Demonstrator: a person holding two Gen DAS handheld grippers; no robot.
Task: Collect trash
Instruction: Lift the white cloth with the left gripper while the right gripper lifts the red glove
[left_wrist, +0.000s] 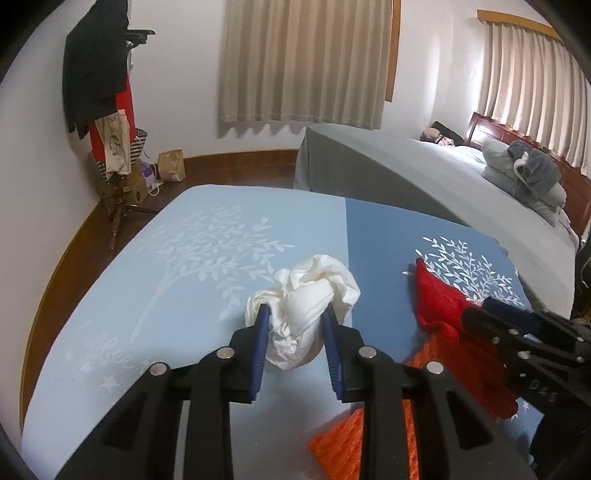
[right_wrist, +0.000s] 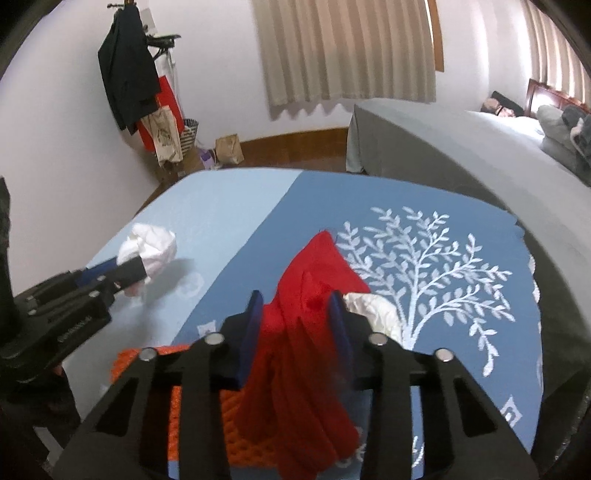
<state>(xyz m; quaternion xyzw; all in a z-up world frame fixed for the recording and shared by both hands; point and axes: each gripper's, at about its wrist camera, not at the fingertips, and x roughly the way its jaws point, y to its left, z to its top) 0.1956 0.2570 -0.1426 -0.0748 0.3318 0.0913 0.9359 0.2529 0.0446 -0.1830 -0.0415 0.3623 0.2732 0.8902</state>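
1. Crumpled white paper wad (left_wrist: 301, 314): bunched and creased, pinched between the left gripper (left_wrist: 297, 314) pads.
2. Red mesh cloth (right_wrist: 306, 317): limp, draped between the right gripper (right_wrist: 297, 306) pads.
3. Second white wad (right_wrist: 373, 310): just right of that gripper.

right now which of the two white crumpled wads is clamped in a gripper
The white wad on the light-blue half, pinched by the left gripper. The other white wad lies loose beside the red cloth.
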